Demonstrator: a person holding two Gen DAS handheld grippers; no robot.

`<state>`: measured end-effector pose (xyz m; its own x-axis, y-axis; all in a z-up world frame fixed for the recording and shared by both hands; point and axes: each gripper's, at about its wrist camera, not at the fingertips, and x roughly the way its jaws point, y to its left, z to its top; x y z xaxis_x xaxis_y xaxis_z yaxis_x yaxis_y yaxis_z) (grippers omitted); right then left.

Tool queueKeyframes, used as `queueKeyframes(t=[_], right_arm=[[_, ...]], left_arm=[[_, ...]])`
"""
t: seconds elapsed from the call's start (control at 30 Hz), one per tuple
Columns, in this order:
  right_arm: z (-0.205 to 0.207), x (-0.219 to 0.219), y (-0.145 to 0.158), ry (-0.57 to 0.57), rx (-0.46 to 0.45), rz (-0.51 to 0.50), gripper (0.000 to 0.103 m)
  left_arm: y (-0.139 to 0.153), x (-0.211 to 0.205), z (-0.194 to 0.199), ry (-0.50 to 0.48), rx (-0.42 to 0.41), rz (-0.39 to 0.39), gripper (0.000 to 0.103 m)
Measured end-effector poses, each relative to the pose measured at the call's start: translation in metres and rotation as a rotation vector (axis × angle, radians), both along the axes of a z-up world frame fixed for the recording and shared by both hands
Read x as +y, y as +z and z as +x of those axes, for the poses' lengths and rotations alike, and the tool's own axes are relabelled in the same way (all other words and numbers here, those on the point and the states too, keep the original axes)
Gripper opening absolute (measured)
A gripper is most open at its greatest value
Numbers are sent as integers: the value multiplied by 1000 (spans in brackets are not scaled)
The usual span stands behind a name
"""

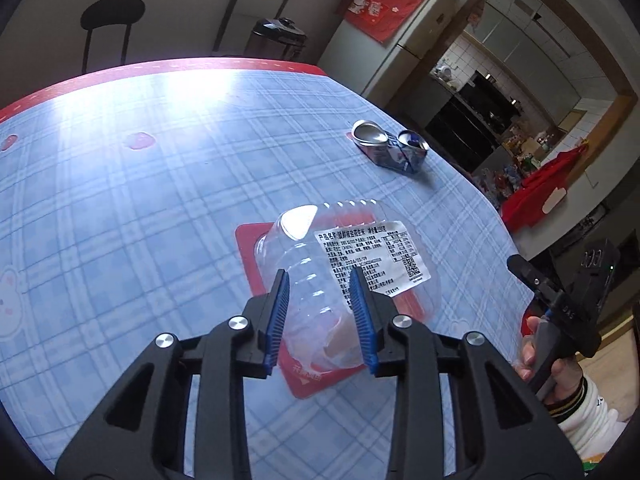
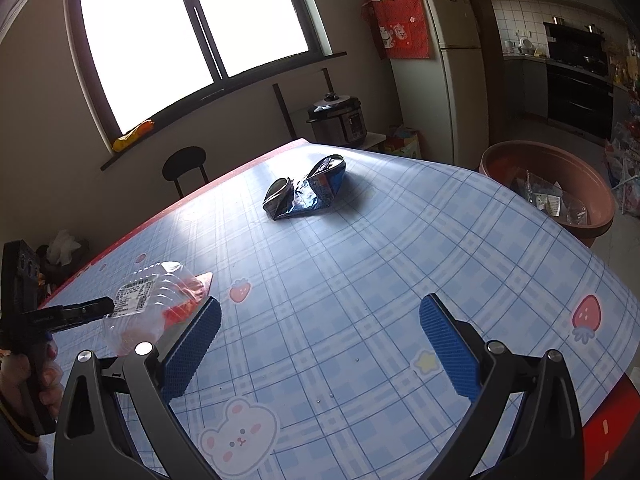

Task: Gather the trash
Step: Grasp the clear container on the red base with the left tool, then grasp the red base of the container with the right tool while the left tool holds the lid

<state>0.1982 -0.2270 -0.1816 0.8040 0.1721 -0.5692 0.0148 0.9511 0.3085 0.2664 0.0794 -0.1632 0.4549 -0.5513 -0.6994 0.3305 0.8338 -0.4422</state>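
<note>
One clear plastic clamshell container with one white printed label lies on the worktop, resting on one red card. The left gripper has its two blue pads on either side of the container's near part; the plastic sits between them, but whether the pads actually press it cannot be told, since the clear wall shows no dent. In the right wrist view the same container lies at the left side of the worktop, with the left gripper's dark fingers reaching in at its label end.

Farther across the worktop, well apart from the container, lies one crushed blue-and-silver can, folded so that both of its round ends face up. So two pieces of trash are on the worktop.

The right gripper hangs over bare tablecloth with its two blue pads spread wide and nothing between them. A hand in a white sleeve holds its handle.

Beyond the worktop's far right edge stands one brown basin with clear plastic scraps inside. One black stool and one pressure cooker stand by the wall.
</note>
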Motion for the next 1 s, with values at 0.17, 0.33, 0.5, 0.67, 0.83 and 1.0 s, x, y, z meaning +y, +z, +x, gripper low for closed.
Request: queueKeyframes(t=[0.17,0.33,0.5,0.67,0.83,1.0], right_arm=[[-3,-6,1,-2,10,19,97],[-3,-9,0,1,29,28,97],[4,9,-3,47,67,-22,97],[10,29,4,84,65,-72,97],[19,50,-6,144,138,-170,97],[20,42,-11,166,148,-119,97]], left_arm=[[-1,-57,-15,-113,5,18,48],[-8,-65,-17,-95,30,4,65],[-19,-41,-13,-33,69,-42,75],[-21,-24,-12,-4,81,-76,74],[-25,-19,-10,1,90,-96,74],[-29,-21,-10,-7,111,-124,74]])
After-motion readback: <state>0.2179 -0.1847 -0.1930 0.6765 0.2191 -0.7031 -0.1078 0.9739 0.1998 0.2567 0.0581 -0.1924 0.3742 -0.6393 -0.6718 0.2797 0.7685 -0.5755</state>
